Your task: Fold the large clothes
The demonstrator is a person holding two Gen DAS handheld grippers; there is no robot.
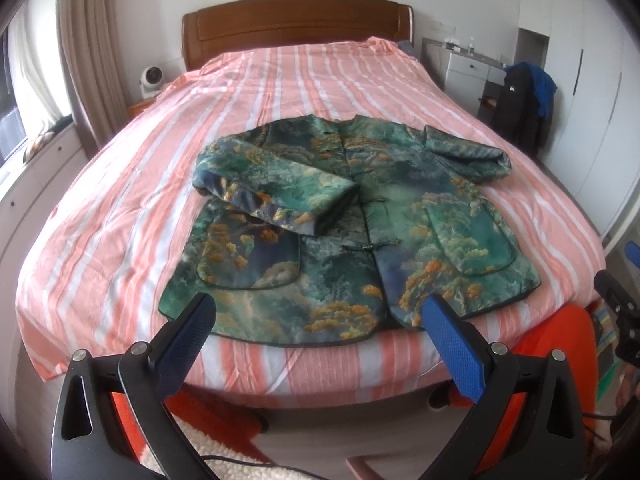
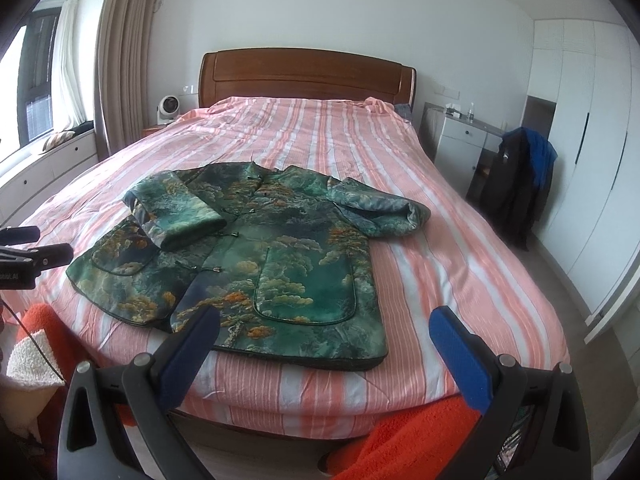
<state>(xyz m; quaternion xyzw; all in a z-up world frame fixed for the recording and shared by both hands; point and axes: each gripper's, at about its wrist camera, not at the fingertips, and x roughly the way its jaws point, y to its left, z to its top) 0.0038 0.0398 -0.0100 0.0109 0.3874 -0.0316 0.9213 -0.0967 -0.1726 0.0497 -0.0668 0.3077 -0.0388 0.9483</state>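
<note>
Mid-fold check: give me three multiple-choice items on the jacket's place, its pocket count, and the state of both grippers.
1. Where does the green landscape-print padded jacket lie?
A. on the striped pink bedspread, near the foot
B. against the wooden headboard
C. on the floor

2. How many patch pockets show on its front?
A. one
B. two
C. four

3. What state are the left gripper and right gripper in?
A. both shut on cloth
B. one open, one shut
C. both open, holding nothing

Answers: 1 A, the hem lies by the bed's near edge; 2 B, one pocket sits either side of the front closure; 3 C, blue pads stand wide apart in each wrist view.
</note>
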